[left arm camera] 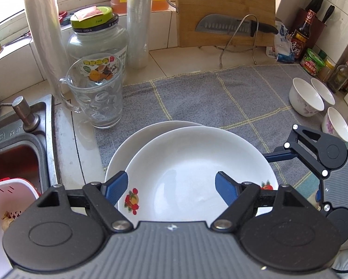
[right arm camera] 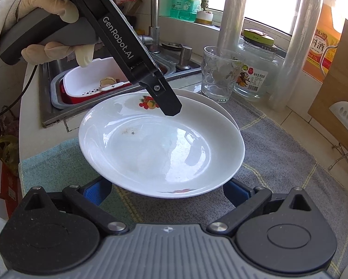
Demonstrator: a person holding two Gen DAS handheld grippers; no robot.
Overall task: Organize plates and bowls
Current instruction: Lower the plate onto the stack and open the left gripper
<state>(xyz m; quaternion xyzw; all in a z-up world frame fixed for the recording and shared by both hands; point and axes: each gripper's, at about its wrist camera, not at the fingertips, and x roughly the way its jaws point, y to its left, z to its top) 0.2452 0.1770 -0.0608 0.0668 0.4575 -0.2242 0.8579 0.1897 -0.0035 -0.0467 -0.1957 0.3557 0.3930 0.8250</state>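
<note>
A white plate with fruit prints [left arm camera: 197, 169] lies on top of a second white plate [left arm camera: 127, 148] on the grey cloth [left arm camera: 208, 97]. My left gripper [left arm camera: 171, 186] is open just above the top plate's near rim, its blue pads [left arm camera: 114, 186] apart. In the right wrist view the top plate [right arm camera: 160, 146] sits slightly tilted over the lower plate [right arm camera: 211, 102]. My right gripper [right arm camera: 167, 190] is open, fingers [right arm camera: 96, 190] spread at and under the plate's near rim. Three white flowered bowls [left arm camera: 306, 97] stand at the cloth's right edge.
A glass mug [left arm camera: 97, 93], a green-lidded jar [left arm camera: 97, 34] and film rolls [left arm camera: 136, 21] stand behind the plates. The sink [left arm camera: 16, 148] with a white strainer basket [right arm camera: 90, 79] is left. A cutting board [left arm camera: 225, 9], knife [left arm camera: 234, 26] and bottles [left arm camera: 301, 37] line the back.
</note>
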